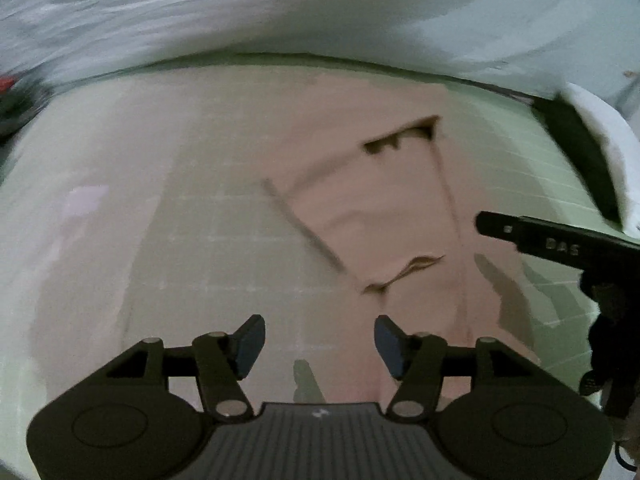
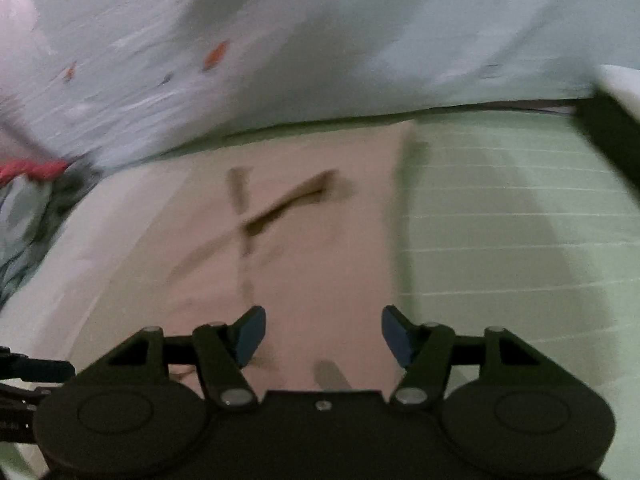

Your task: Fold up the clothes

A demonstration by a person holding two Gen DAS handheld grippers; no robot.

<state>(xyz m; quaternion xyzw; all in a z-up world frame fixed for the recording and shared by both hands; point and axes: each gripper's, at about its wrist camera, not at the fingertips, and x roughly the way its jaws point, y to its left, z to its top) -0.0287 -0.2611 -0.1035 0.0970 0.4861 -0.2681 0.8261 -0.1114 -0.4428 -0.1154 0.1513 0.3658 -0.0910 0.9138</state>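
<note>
A pale pink garment (image 1: 248,184) lies spread flat on a light green gridded mat (image 1: 532,168); a folded flap with dark creases sits at its right part. My left gripper (image 1: 320,344) hovers open over the garment's near edge, nothing between its blue pads. The other gripper's black body (image 1: 560,244) reaches in from the right. In the right wrist view the same pink garment (image 2: 304,240) fills the middle, its right edge against the green mat (image 2: 500,220). My right gripper (image 2: 323,336) is open above the garment's near right part, holding nothing.
A pale blue-green sheet with orange marks (image 1: 280,12) hangs behind the mat. A white object with a dark edge (image 1: 600,140) stands at the right. A crumpled pile with red cloth (image 2: 32,192) lies at the left. Both views are blurred.
</note>
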